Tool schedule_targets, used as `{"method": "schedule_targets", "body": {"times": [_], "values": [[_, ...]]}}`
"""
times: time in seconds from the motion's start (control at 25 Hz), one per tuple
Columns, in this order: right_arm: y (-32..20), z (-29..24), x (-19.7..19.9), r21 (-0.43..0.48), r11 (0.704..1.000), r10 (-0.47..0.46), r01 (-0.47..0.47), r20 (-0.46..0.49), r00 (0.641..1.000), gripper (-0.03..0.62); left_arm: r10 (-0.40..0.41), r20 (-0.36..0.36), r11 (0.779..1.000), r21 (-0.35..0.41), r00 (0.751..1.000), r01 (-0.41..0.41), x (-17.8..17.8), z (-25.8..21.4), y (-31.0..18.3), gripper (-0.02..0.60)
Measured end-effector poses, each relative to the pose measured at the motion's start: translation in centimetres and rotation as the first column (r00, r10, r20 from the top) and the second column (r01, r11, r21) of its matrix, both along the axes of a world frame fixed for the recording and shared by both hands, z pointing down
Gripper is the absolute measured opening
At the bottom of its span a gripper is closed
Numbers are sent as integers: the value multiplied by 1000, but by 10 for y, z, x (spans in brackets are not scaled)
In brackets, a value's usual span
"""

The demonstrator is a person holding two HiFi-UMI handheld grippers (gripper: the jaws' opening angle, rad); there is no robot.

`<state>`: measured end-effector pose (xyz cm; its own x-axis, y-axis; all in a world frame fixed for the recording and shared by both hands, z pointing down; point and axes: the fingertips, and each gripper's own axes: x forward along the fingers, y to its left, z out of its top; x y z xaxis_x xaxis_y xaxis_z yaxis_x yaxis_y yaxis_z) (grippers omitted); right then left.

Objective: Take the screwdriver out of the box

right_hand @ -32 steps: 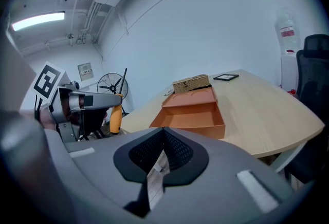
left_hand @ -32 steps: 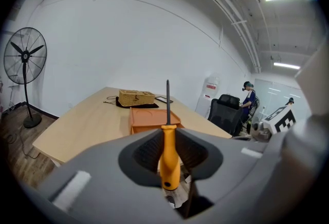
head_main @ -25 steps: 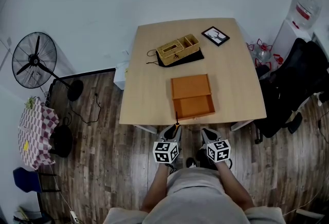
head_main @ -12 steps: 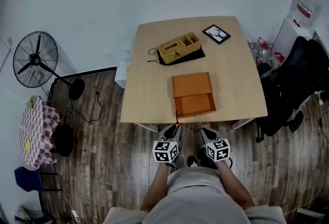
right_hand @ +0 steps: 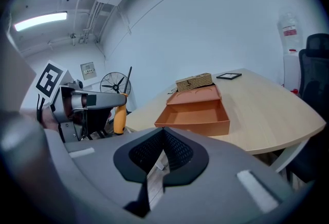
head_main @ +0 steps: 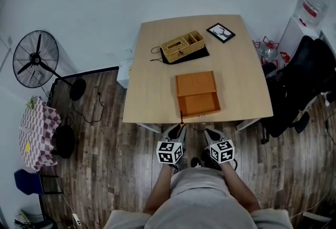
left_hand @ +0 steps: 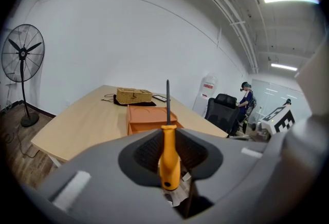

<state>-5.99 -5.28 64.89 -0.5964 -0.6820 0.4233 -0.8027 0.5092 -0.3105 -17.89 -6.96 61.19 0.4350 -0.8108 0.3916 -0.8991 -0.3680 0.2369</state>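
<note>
Left gripper (left_hand: 168, 152): jaws clamped on the orange handle of the screwdriver (left_hand: 168, 156), which stands upright between the pads.
Screwdriver: out of the orange box (head_main: 197, 94), held on the box's near side, towards the person. Its dark shaft points up and towards the box in the left gripper view.
Right gripper (right_hand: 163, 159): jaws together, nothing between the pads. It hangs on the near side of the orange box, just right of the left gripper.
Orange box: open, on the wooden table (head_main: 152, 91) close to the table's near edge, with its shallow tray turned to the person.
Wicker basket (head_main: 182, 47): on the far side of the orange box, well apart from it, resting on a black cloth (head_main: 198, 56).
Picture frame (head_main: 220, 32): lying flat beyond the orange box, far and to the right.
Standing fan (head_main: 34, 60): on the floor, well to the left of the orange box.
Black office chair (head_main: 299, 86): on the floor, to the right of the orange box.
Water dispenser (head_main: 310, 12): far right of the orange box, against the wall.
</note>
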Motion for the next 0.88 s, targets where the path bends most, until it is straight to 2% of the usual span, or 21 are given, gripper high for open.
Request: {"method": "schedule_targets", "body": {"times": [0.24,0.88], "values": [[0,-2,5,0,1000,16,-16,4,1000,2,7,8,1000,5,1000,-7,3,-3,3,130],[16,4,-2,-22,999,-25,25,-2,1000,2,2,-7,1000,-6,1000,-2,2,3,17,130]]}}
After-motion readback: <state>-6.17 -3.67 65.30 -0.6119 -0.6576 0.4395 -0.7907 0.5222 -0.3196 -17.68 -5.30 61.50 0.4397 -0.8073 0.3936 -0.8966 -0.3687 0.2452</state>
